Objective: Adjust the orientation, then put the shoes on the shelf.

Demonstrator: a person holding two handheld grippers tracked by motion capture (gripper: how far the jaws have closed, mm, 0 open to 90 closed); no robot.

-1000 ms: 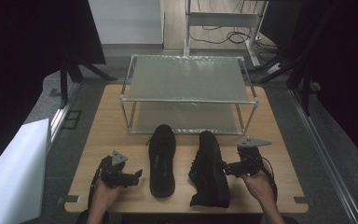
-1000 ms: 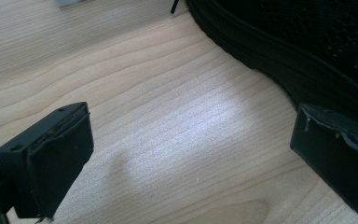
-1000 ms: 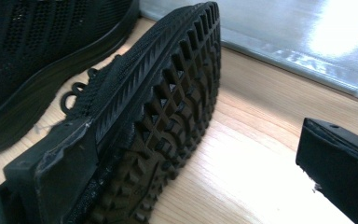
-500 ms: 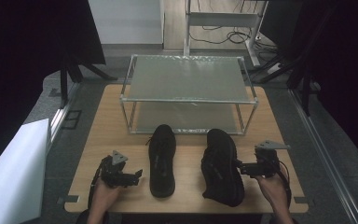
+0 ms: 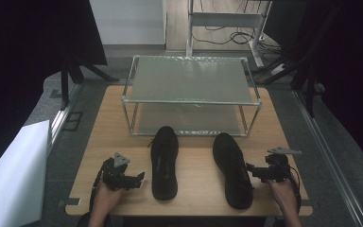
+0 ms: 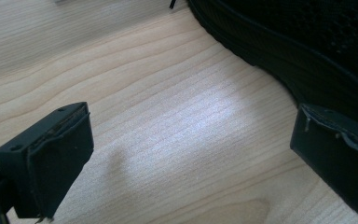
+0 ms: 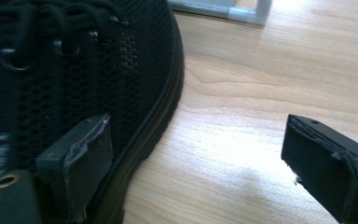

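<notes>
On the table (image 5: 198,165), your right claw (image 5: 254,171) has let go of the right shoe (image 5: 231,169), which earlier lay on its side in your grip and now stands upright, toe toward the rack (image 5: 191,94). That claw's jaws stand spread beside the shoe's edge. Your left claw (image 5: 139,178) is released too, unmoved, just beside the left shoe (image 5: 164,161). Both shoes are cut off in the gripper views, showing only mesh and sole. The rack's two shelves hold nothing.
</notes>
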